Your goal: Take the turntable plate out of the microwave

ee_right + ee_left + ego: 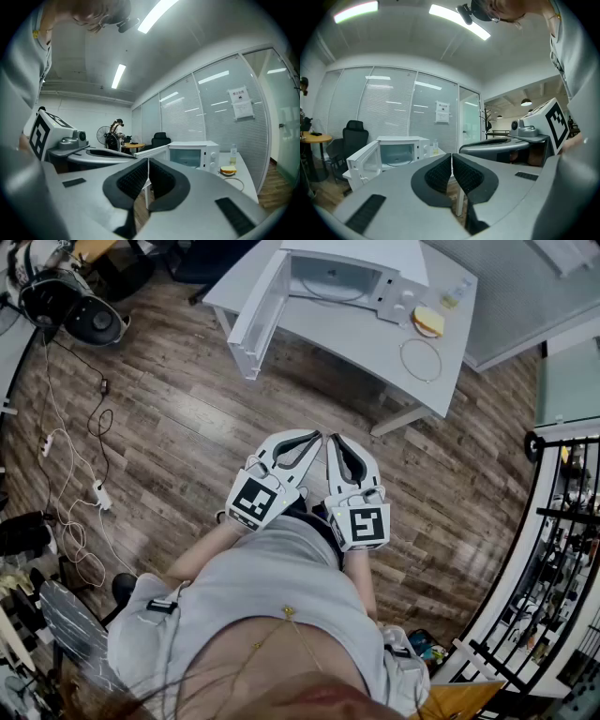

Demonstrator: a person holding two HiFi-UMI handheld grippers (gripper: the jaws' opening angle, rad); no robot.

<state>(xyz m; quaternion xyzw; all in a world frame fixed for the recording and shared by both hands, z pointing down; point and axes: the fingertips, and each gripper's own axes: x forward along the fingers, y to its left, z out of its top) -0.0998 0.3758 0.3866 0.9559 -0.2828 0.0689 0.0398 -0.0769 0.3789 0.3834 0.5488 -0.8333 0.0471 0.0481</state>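
My left claw and right claw are pressed together, empty — well ahead on the bench, the microwave stands door open, so the turntable plate inside is reachable.

Your room's evenly bright from the ceiling strip lights, so shadows are soft and there's just a mild sheen on the wood floor. Both gripper views bend hard at the edges with black corners, but the middle looks sharp.
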